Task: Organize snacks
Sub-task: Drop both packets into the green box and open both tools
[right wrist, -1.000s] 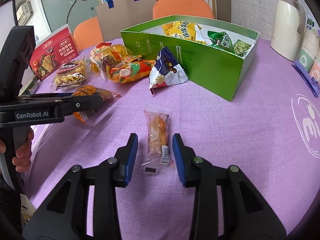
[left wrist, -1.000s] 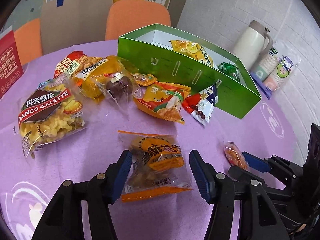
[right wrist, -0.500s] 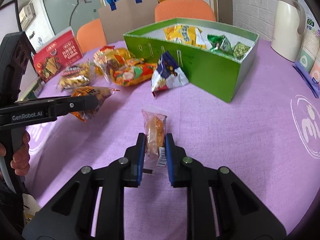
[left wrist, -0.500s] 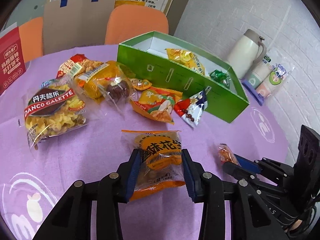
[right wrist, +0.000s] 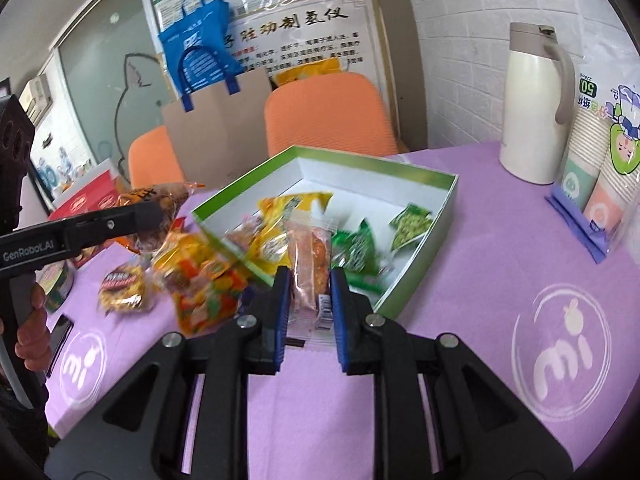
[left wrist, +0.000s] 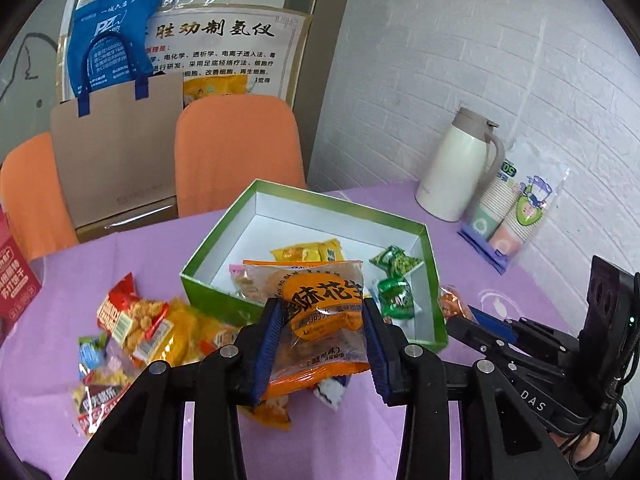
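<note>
My left gripper (left wrist: 323,316) is shut on an orange peanut snack bag (left wrist: 320,312), held in the air in front of the green box (left wrist: 434,280). My right gripper (right wrist: 307,280) is shut on a slim clear packet with an orange snack (right wrist: 310,252), also lifted, near the green box (right wrist: 420,256). Inside the box lie a yellow bag (right wrist: 280,220) and green packets (right wrist: 410,220). The left gripper and its bag (right wrist: 156,204) show at the left of the right wrist view. The right gripper shows at the right of the left wrist view.
Several loose snack bags (left wrist: 144,324) lie on the purple tablecloth left of the box. A white thermos (right wrist: 532,104) and a pack of paper cups (right wrist: 600,168) stand at the back right. Orange chairs (left wrist: 236,152) and a paper bag (left wrist: 116,152) are behind the table. A red box (left wrist: 16,280) sits far left.
Both grippers have lifted off the table with their packets and moved toward the green box; both views now look down into it from higher up.
</note>
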`<state>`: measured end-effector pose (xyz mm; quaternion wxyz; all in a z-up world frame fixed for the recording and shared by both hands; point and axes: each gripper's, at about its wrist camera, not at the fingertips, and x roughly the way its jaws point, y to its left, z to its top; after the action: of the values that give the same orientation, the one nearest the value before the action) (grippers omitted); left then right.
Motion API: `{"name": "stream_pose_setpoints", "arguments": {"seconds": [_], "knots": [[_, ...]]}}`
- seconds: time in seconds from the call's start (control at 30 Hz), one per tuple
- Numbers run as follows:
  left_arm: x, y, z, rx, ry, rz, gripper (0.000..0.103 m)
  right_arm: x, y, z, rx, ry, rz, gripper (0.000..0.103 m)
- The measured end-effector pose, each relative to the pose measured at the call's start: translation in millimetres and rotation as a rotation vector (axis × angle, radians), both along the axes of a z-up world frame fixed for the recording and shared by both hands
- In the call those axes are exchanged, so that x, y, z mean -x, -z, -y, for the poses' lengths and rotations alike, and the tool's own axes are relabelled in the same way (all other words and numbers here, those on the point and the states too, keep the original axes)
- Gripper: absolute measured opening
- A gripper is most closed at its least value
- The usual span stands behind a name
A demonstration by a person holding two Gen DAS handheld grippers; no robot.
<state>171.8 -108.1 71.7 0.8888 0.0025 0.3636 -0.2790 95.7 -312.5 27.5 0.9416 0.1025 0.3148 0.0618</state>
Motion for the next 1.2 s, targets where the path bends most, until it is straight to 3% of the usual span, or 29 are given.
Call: {"name": "stream_pose_setpoints", "arguments": {"seconds": [0.23, 0.5, 0.53, 0.57, 0.63, 0.7, 0.93, 1.2], "knots": [[-60.8, 23.8, 20.1, -0.023, -0.049, -0.058, 0.040, -50.0, 3.8, 7.5, 0.010, 0.007, 0.003, 0.022], [-87.8, 51.1, 26.6, -0.059, -0.075, -0.098, 0.044, -92.0, 29.7, 7.6, 0.032, -0.007, -0.033, 0.025], [-88.0, 51.1, 26.4, -0.059, -0.087, -0.087, 0.047, -91.7, 30.9, 6.7, 0.039, -0.020, -0.024, 0.045], [-87.6, 50.2, 25.3, -0.053, -0.095, -0.076, 0.066, -89.3, 31.4, 6.3, 0.047, -0.028, -0.008, 0.077], [-84.2, 46.4, 20.1, -0.035, -0.128, -0.047, 0.096, -79.6, 29.4, 4.5, 0.071, -0.025, 0.048, 0.100], [-80.2, 41.8, 15.4, -0.016, -0.166, -0.009, 0.102, -73.2, 27.6, 3.3, 0.094, -0.022, 0.069, 0.100], [-56.1, 29.0, 7.5, -0.039, -0.162, 0.020, 0.102, -54.5, 20.0, -2.6, 0.116, -0.007, 0.049, 0.102], [-3.9, 7.1, -17.6, -0.049, -0.180, 0.055, 0.102, -4.9, -10.6, -17.5, 0.077, -0.018, 0.121, 0.102]]}}
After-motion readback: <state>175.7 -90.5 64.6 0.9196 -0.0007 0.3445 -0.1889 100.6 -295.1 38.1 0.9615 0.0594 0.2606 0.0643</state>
